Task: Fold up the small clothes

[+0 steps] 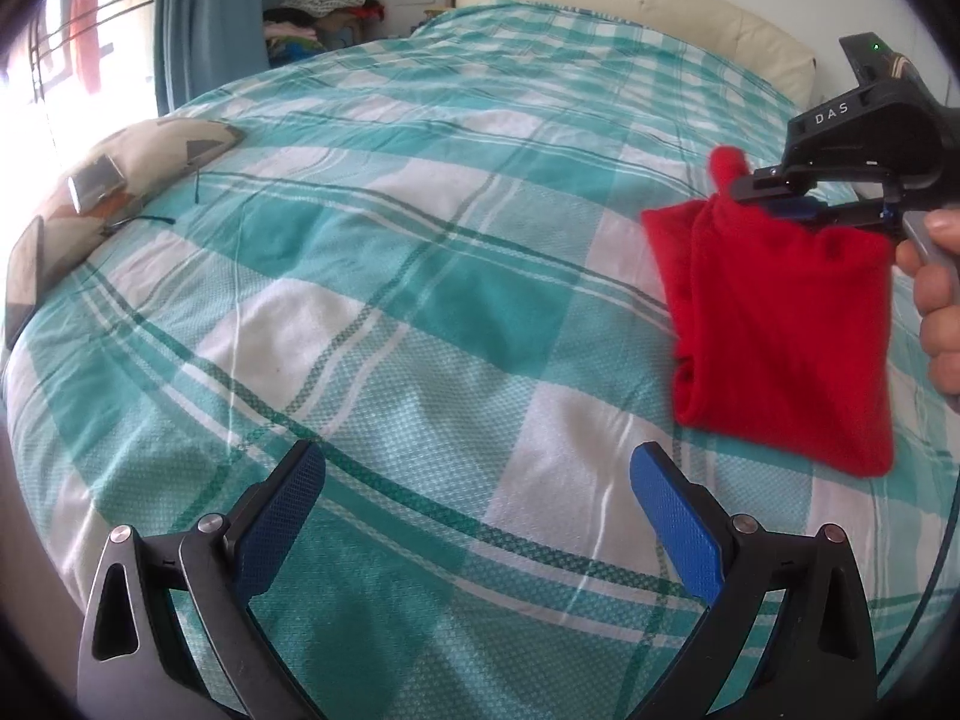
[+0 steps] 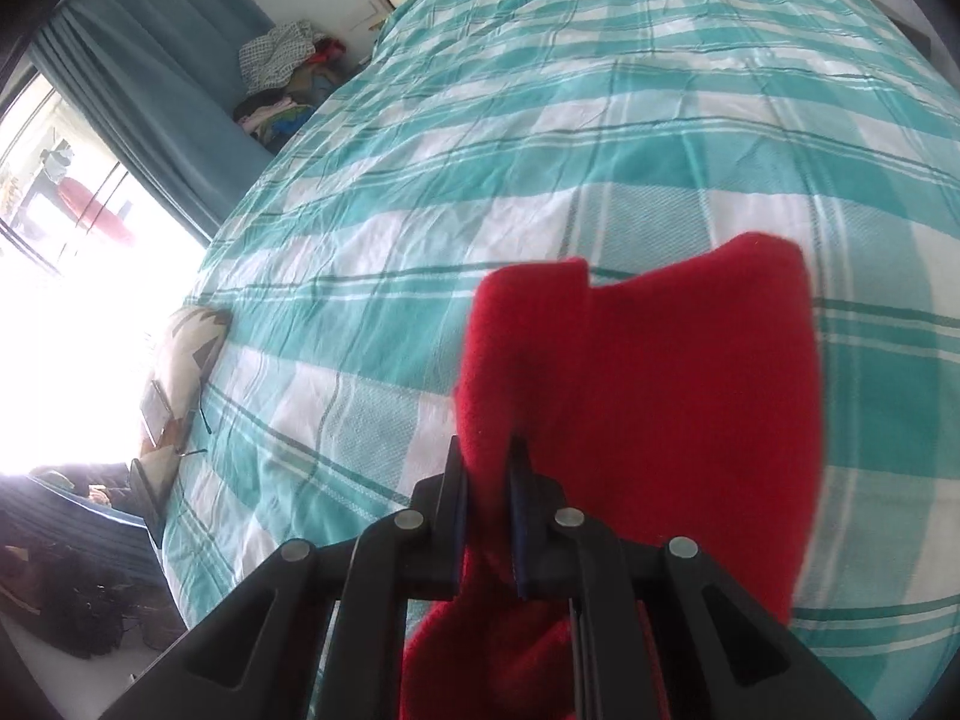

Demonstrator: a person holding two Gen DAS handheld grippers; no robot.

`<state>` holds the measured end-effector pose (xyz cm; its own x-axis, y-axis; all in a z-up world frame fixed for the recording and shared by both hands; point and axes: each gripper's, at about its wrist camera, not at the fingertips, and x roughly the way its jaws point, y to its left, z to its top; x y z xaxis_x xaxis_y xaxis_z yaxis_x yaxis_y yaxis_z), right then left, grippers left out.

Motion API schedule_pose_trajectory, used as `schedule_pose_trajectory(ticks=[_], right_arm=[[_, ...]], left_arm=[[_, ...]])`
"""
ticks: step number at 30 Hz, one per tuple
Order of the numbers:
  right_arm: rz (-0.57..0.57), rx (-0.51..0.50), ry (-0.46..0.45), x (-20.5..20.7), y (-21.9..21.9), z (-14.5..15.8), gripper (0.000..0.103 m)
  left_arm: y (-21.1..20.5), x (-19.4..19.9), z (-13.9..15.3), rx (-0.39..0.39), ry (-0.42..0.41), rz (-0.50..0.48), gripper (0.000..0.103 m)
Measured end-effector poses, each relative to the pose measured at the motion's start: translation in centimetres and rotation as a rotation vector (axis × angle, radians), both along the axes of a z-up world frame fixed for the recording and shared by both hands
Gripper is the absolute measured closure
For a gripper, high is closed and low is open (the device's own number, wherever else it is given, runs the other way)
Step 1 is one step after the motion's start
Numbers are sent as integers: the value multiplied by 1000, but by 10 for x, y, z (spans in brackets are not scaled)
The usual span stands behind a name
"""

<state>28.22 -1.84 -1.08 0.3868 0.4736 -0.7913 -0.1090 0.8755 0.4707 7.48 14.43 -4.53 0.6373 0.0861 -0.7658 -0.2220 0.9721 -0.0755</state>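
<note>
A folded red garment [image 1: 780, 330] hangs in the air over the bed at the right of the left wrist view, pinched at its top edge by my right gripper [image 1: 798, 204], held in a person's hand [image 1: 936, 312]. In the right wrist view the same red garment [image 2: 648, 396] fills the lower middle, and my right gripper [image 2: 489, 468] is shut on a bunched fold of it. My left gripper [image 1: 477, 480] stands open low over the teal checked bedspread [image 1: 390, 276], left of the garment, with nothing between its blue pads [image 1: 678, 516].
A patterned cushion [image 1: 120, 192] lies at the bed's left edge. A cream headboard [image 1: 630, 6] closes the far end. A pile of clothes [image 1: 324, 6] sits in the far corner beside a blue curtain [image 1: 204, 12]. Dark items lie on the floor [image 2: 78, 576].
</note>
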Motion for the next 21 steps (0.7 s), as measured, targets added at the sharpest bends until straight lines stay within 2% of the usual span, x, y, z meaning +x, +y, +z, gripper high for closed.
schedule_pose_trajectory(ticks=[3,5,7,9,11,16,19,21], right_arm=[[51,177,74,-5,7,-14,76],[85,201,48,-13,4,-5,76],[113,158,-11,-22,-3,11,76],[136,41,-76,-32,-10,23,76],[169,-61,-102,-43,-8,23,76],[267,-135,-44,-65,11,-26,75],[298,-212,-71,-75,38,-55,73],[296,-213,-120,-83,41,-53,69]], left_arm=[[14,-2,-1,-35,6,30,1],[20,-3,0,-51,3,46,1],[23,-3,1,-65,-1,52,1],[23,-4,4,-76,-10,52,1],[22,-4,5,-80,-15,46,1],[12,-2,4,-71,-9,24,1],[7,-3,3,-53,-15,12,1],[5,-4,4,-40,-23,4,1]])
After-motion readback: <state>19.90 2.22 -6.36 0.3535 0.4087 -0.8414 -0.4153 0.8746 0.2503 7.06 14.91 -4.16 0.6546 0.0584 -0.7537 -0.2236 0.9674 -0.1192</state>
